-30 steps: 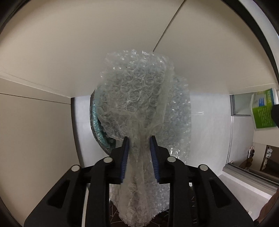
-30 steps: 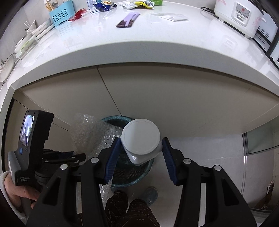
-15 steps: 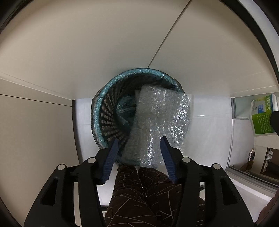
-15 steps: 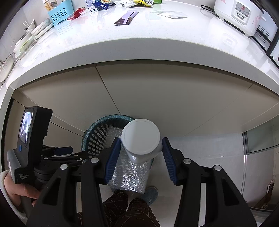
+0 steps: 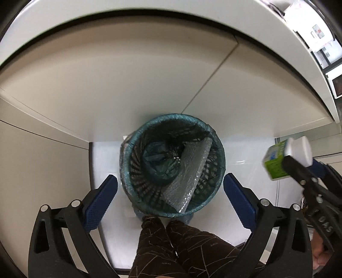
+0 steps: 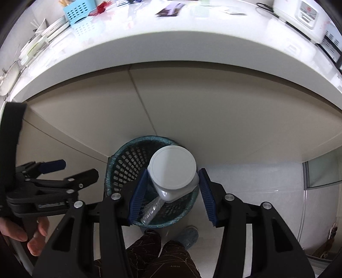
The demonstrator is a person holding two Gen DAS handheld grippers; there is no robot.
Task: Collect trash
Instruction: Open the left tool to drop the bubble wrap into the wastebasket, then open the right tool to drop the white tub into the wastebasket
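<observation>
Left claw point(image 5: 170, 197) just been opening, now spread empty above bin point(image 5: 221, 162); bubble wrap point(image 5: 188, 177) lying inside. You're pinching white-lidded container point(image 6: 172, 171) in right claw point(image 6: 172, 195), directly over bin.

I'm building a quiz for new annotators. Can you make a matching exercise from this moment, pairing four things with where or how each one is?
Things:
1. bubble wrap
2. white-lidded container
3. left claw
4. blue basket

States:
A. on the countertop
B. open, holding nothing
C. lying inside the bin
D. gripped in the right claw

Pairs: 1-C, 2-D, 3-B, 4-A
</observation>
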